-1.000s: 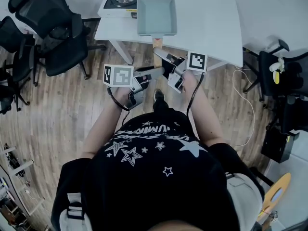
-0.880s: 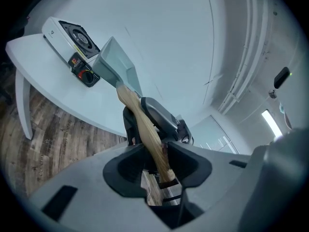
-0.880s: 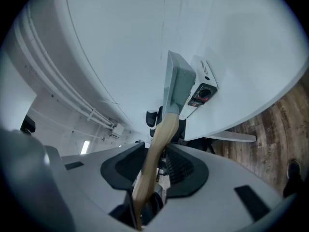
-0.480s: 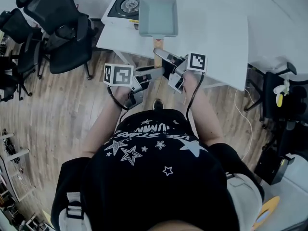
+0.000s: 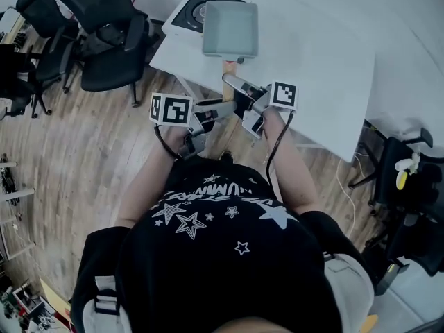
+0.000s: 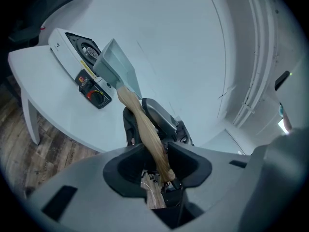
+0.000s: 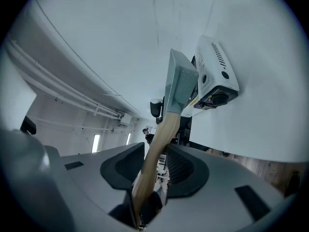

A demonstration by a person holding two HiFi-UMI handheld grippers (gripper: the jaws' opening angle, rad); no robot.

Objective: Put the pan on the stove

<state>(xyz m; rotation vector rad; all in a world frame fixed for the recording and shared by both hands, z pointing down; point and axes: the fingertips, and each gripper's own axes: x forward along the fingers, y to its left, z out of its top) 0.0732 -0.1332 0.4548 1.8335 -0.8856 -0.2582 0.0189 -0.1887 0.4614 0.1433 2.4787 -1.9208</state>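
A square grey-blue pan [image 5: 230, 28] with a wooden handle [image 5: 227, 66] hangs over the white table, its left part overlapping the portable stove [image 5: 195, 10]. Both grippers hold the handle. My left gripper [image 5: 231, 107] is shut on the handle's end [image 6: 153, 144], and my right gripper [image 5: 241, 89] is shut on it from the other side [image 7: 153, 149]. In the left gripper view the pan [image 6: 115, 65] sits just over the stove [image 6: 77, 52] with its red-marked knob panel. In the right gripper view the pan [image 7: 179, 81] shows edge-on beside the stove [image 7: 216, 70].
The white table [image 5: 312, 68] carries the stove at its near left corner. Black office chairs [image 5: 104, 40] stand on the wooden floor [image 5: 83, 158] to the left, with more chairs [image 5: 409, 179] to the right. A white cable [image 5: 350, 193] lies on the floor.
Both grippers and the pan have moved together toward the table. The pan, earlier to the right of the stove, now overlaps its right part. The grips are unchanged.
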